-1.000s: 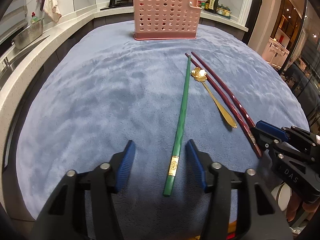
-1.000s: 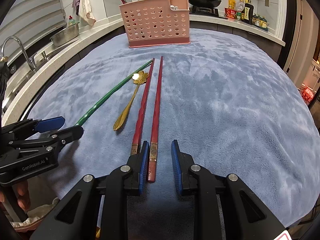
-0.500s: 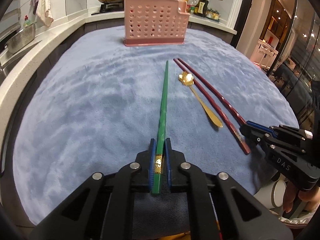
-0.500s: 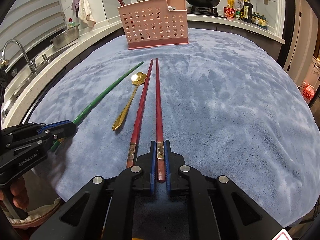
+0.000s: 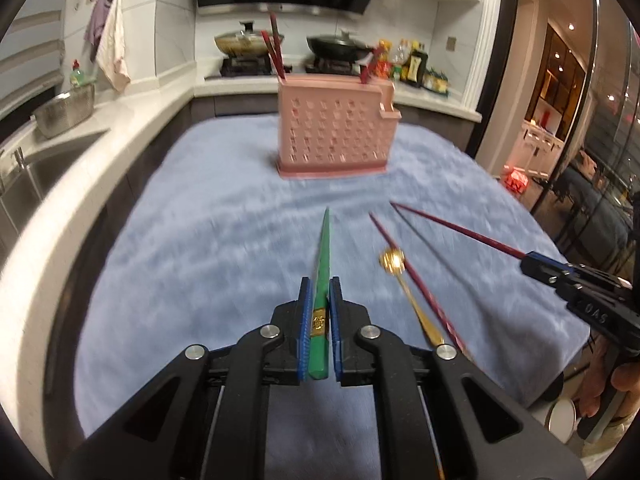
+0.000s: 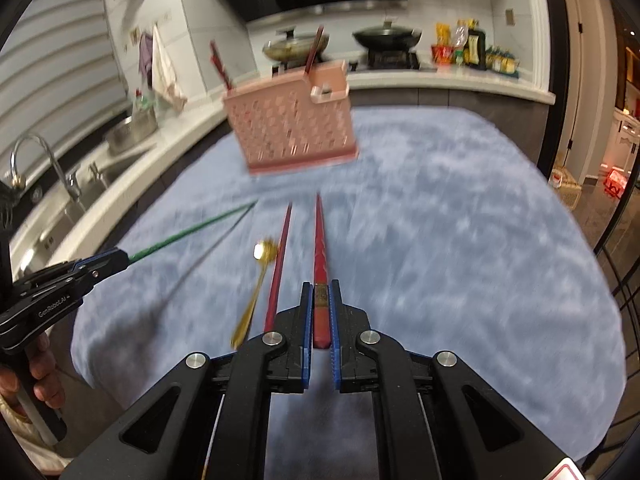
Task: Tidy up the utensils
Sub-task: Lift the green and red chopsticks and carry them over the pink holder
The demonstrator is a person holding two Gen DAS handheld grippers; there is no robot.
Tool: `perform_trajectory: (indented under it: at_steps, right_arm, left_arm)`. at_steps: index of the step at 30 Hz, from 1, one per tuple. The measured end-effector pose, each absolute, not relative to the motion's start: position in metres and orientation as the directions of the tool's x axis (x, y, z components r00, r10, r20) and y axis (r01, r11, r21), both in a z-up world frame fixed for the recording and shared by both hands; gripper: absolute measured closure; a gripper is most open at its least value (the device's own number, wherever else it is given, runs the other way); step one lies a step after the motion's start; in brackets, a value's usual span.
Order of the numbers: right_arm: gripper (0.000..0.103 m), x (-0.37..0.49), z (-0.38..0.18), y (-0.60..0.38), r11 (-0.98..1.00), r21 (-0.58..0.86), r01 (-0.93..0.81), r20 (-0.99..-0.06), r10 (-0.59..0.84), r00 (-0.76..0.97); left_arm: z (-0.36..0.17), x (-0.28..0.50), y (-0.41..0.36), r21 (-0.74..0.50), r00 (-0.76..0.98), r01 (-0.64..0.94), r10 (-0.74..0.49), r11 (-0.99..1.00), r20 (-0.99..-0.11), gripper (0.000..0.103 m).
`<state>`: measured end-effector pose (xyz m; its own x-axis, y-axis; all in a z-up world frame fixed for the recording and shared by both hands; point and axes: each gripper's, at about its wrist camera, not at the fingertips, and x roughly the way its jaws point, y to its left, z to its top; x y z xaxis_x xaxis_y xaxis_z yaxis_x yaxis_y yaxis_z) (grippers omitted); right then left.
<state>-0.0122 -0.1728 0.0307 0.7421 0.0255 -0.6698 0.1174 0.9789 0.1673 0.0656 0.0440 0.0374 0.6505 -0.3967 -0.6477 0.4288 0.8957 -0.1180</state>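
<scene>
Both cameras sit just behind their own fingers, low over the near edge of the blue cloth (image 5: 208,216), and face forward and downward toward the pink holder (image 5: 336,132) at the cloth's far end. The left view looks from left of the holder's centre line, the right view from right of it. Both show the holder, the cloth before it and the stove counter (image 6: 440,76) behind it.

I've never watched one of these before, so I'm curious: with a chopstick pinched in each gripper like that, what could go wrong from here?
1. Both the left gripper and the right gripper pinch only the butt end, so the green chopstick or red chopstick might pivot or slip.
2. The long free tips could miss the pink holder or knock against it.
3. A dropped stick could scatter the gold spoon and the other red chopstick.
</scene>
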Motion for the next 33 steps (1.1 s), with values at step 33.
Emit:
perform_trajectory:
  at_steps: [33]
  right_arm:
    - [0.096,0.049,0.131,-0.215,0.974,0.198,0.109,-0.437,-0.012,0.899]
  left_arm:
    - [0.15,0.132,0.021,-0.059,0.812,0.409,-0.392,0.911,-0.433,0.097]
